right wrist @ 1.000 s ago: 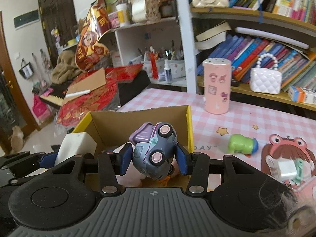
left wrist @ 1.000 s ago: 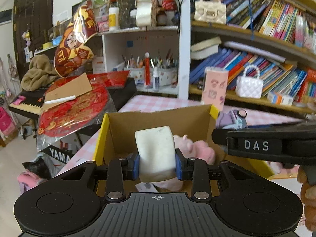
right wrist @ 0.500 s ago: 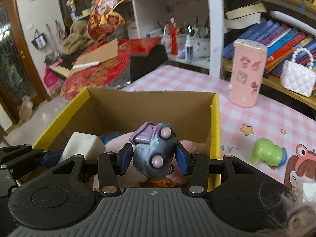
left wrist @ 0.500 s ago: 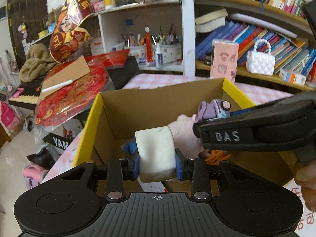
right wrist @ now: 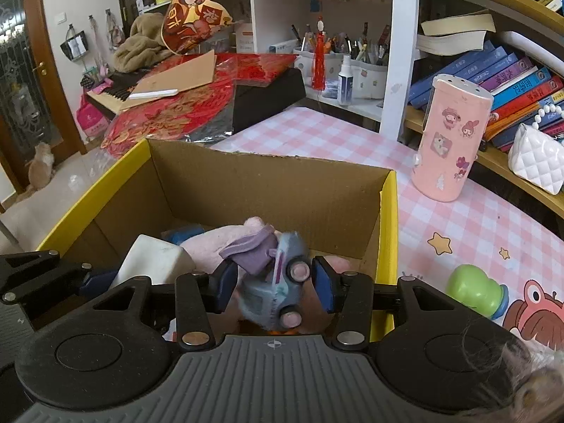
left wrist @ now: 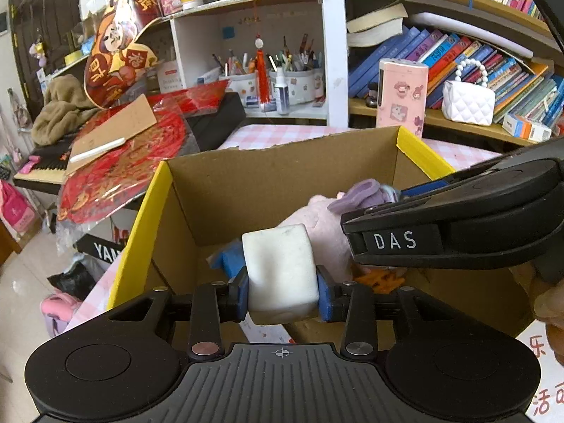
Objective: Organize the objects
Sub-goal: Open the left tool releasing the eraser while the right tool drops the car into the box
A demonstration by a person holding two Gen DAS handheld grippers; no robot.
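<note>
1. Cardboard box (right wrist: pixel 268 190) with yellow edges sits on the pink checked tablecloth (right wrist: pixel 458 225), top open. Both grippers reach into it from above.
2. Left gripper (left wrist: pixel 283 294) has a white block (left wrist: pixel 280 271) between its blue pads. The block stands tall, its long side going up and tipped a little away. The jaws are opening, but both pads touch the block's sides.
3. Right gripper (right wrist: pixel 273 283) has a toy car (right wrist: pixel 273 289) between its pads. The car is blurry. It lies on its side with its pink wheels facing the right pad, and its long side runs from the camera toward the far wall of the box. The pads stand a bit apart from the car, not pinching it.
4. Inside the box, under both claws, lie a pink plush toy (left wrist: pixel 324 232) and a blue thing (left wrist: pixel 227 259).
5. Outside the box stand a pink tall container (right wrist: pixel 449 141) with stickers and, nearer, a green toy (right wrist: pixel 476 290) lying down.
</note>
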